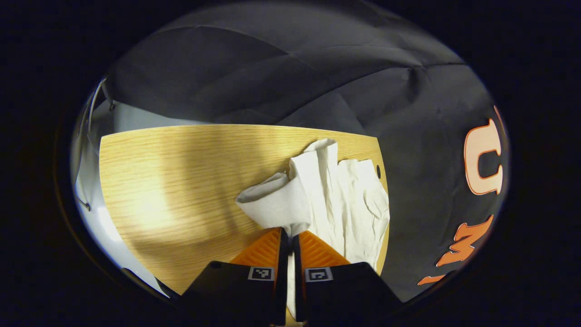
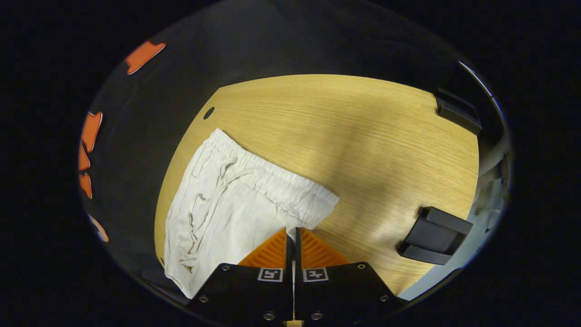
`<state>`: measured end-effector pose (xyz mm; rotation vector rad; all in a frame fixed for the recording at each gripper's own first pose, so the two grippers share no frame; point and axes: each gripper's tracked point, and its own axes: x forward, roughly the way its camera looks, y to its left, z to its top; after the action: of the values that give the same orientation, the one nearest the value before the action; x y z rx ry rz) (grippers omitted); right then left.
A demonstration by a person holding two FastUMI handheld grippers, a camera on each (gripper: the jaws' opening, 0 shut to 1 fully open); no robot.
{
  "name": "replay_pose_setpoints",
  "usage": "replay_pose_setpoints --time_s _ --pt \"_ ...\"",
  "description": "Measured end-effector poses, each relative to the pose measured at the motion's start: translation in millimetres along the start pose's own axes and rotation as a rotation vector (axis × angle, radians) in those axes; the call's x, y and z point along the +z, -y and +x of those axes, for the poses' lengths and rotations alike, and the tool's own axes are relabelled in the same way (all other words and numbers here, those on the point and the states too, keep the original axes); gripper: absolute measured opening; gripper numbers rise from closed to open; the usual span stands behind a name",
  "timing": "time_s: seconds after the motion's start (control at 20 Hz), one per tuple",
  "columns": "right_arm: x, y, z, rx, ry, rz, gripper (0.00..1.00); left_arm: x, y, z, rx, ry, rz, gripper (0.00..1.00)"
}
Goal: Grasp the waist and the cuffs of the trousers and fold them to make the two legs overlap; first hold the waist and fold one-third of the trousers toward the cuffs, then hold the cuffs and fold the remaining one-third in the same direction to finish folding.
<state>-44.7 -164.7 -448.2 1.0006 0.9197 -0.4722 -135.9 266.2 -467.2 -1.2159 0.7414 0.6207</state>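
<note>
White trousers [image 1: 345,200] lie on the wooden table [image 1: 181,181], bunched toward its right edge in the left gripper view. My left gripper [image 1: 289,234] is shut on a cuff end of the cloth, which lifts into a fold just past the fingertips. In the right gripper view the trousers [image 2: 227,204] spread flat at the table's left side, with the elastic waistband [image 2: 272,179] and its drawstring running across. My right gripper [image 2: 292,230] is shut on the near corner of the waistband.
Two black clamp-like blocks sit on the table's [image 2: 363,136] right edge, one near [image 2: 433,235] and one far [image 2: 457,111]. A small dark hole [image 2: 209,112] marks the table's far left corner. Black cloth walls surround the table.
</note>
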Motion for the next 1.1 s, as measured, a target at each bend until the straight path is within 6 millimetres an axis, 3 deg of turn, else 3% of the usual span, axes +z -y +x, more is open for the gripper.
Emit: replay_pose_setpoints --time_s 0.1,0.45,0.6,0.85,1.1 --pt "0.9 -5.1 -1.4 0.038 0.004 0.025 0.01 4.0 -0.2 -5.3 0.019 0.001 0.011 0.11" --pt "12.5 -25.7 -22.9 0.162 0.032 0.129 0.01 10.6 53.6 -31.1 -0.139 0.032 0.117 0.06" --pt "18.6 -27.2 -28.8 0.188 0.042 0.118 0.01 13.2 62.9 -38.7 -0.162 0.038 0.142 0.06" --pt "43.9 -35.6 -57.8 0.265 0.070 0.142 0.00 19.8 86.3 -52.3 -0.213 0.043 0.193 0.06" --pt "55.5 -38.8 -67.8 0.255 0.106 0.115 0.00 23.4 127.5 -56.0 -0.251 0.031 0.239 0.05"
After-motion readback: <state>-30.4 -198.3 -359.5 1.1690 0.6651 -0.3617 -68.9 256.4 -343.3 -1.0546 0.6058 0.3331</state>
